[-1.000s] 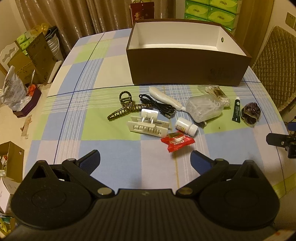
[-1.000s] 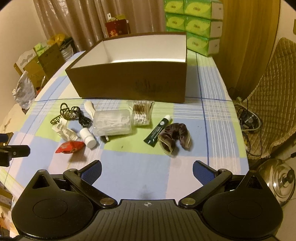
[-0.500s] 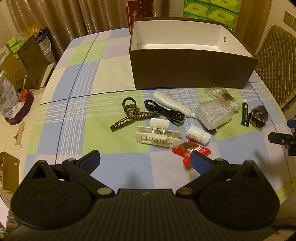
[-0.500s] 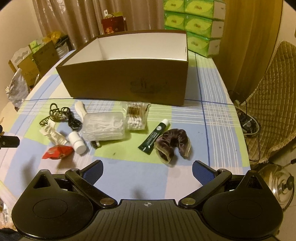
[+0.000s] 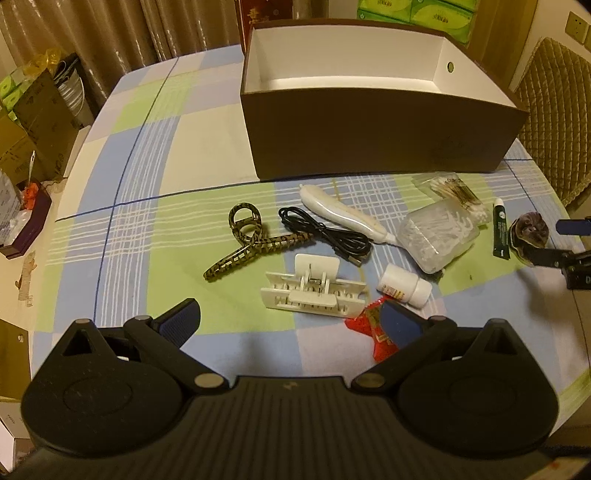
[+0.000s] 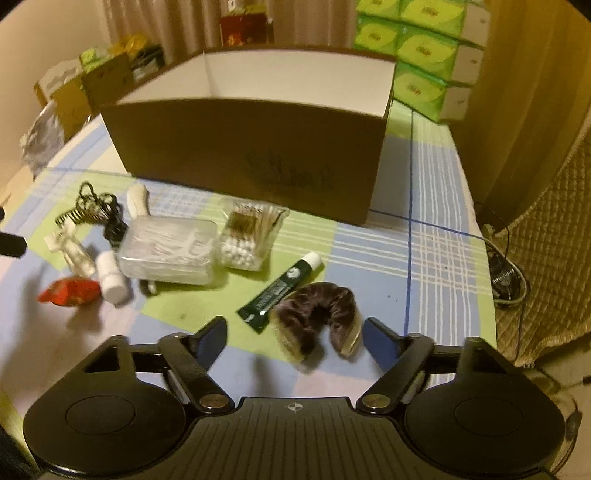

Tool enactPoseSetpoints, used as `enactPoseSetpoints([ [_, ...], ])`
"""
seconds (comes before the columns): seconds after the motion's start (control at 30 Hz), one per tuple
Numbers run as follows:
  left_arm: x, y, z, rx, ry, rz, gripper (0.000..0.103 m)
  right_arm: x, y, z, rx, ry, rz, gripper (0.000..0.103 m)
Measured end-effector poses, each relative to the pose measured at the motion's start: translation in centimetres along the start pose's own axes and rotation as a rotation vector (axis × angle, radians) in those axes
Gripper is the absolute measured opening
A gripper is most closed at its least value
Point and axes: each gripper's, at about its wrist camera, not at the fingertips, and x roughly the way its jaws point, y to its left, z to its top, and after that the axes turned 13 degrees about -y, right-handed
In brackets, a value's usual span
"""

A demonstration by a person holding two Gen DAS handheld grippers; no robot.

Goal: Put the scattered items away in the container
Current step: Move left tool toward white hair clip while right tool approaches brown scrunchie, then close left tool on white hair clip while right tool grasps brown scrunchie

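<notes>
— Where's the scrunchie [image 6: 317,321]?
— Just ahead of my right gripper [image 6: 295,338], lying between its jaws, curved crosswise, untouched; they're closing. Tube [image 6: 279,291] just left.
— Your left gripper [image 5: 291,319]?
— Jaws apart, empty, farther off.

Landmark: checked tablecloth [image 5: 155,158], blue, green and cream squares.

- Curtains [image 5: 122,33]: beige, hanging beyond the cloth's far edge.
- Red printed box [image 6: 245,31]: upright just past the far edge, in front of the curtains.
- Tissue packs [image 6: 424,48]: green and white, stacked at the far right corner of the cloth.
- Quilted chair [image 5: 554,110]: tan, backrest standing beside the right edge.
- Cardboard boxes [image 5: 33,122]: brown, clustered on the floor off the left edge.
- Plastic bag [image 6: 42,136]: crumpled, off the left edge, near the boxes.
- Cables [image 6: 506,273]: dark, coiled on the floor below the right edge.
- Metal lid [image 6: 554,391]: partly seen, on the floor off the near right corner.
</notes>
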Motion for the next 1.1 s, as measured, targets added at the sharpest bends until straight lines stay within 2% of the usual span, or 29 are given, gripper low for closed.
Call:
enactPoseSetpoints([
  [0.17, 1.1, 0.2, 0.1, -0.002, 0.021, -0.006, 0.102, 2.0, -1.2, 0.3, -0.038, 0.038, 0.043, 0.071],
  [0.27, 1.5, 0.2, 0.2, 0.002, 0.026, -0.013, 0.102, 3.0, -1.5, 0.3, -0.061, 0.067, 0.065, 0.057],
  [0.33, 1.8, 0.3, 0.1, 0.005, 0.031, -0.016, 0.102, 3.6, -1.8, 0.3, -0.060, 0.081, 0.072, 0.053],
  [0.4, 2.0, 0.3, 0.1, 0.006, 0.036, -0.022, 0.102, 3.6, -1.9, 0.4, -0.057, 0.079, 0.079, 0.044],
  [0.6, 2.5, 0.3, -0.1, 0.020, 0.037, -0.048, 0.102, 3.0, -2.1, 0.3, 0.001, 0.086, 0.066, 0.032],
  [0.83, 3.7, -0.1, -0.1, 0.052, 0.019, -0.088, 0.100, 1.9, -2.1, -0.8, 0.081, 0.082, 0.021, 0.031],
  [0.87, 4.1, 0.0, -0.1, 0.056, 0.022, -0.095, 0.097, 1.8, -2.2, -0.9, 0.091, 0.084, 0.015, 0.031],
  [1.1, 6.6, -0.3, -0.4, 0.129, 0.065, -0.143, 0.097, 1.1, -2.2, -1.7, 0.125, 0.091, -0.016, 0.031],
])
